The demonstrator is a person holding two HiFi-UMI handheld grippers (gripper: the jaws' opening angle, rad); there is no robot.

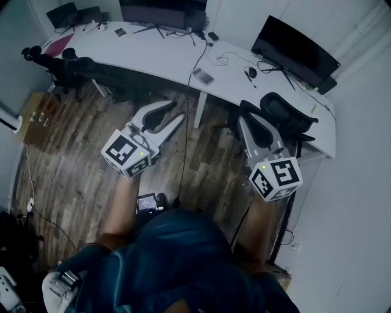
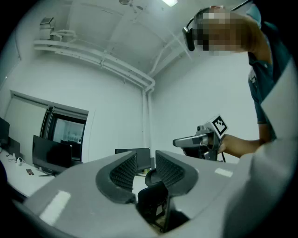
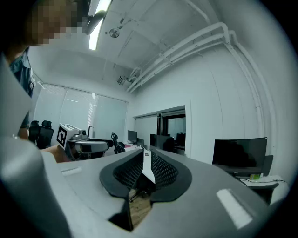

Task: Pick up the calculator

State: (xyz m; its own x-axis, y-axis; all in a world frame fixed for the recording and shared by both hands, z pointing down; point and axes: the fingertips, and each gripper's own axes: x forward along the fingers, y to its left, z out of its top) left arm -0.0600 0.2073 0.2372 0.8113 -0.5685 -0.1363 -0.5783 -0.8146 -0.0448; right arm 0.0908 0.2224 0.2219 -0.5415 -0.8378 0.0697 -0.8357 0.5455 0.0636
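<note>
A small flat grey device with rows of keys, likely the calculator [image 1: 203,76], lies on the white curved desk [image 1: 159,55] near its front edge. Both grippers hang in the air over the wooden floor, well short of the desk. My left gripper [image 1: 166,117] is open with a clear gap between its jaws and nothing in it; the left gripper view shows the same open jaws [image 2: 146,162]. My right gripper [image 1: 249,122] is shut and empty, with its pads together in the right gripper view [image 3: 143,160]. Each gripper view looks out level across the room, not at the calculator.
Dark monitors [image 1: 293,49] stand on the desk at the right and at the back [image 1: 162,12]. Black office chairs sit at the right [image 1: 284,116] and the left [image 1: 67,67]. A cardboard box [image 1: 38,116] stands on the floor at the left. A cable [image 1: 186,140] drops from the desk.
</note>
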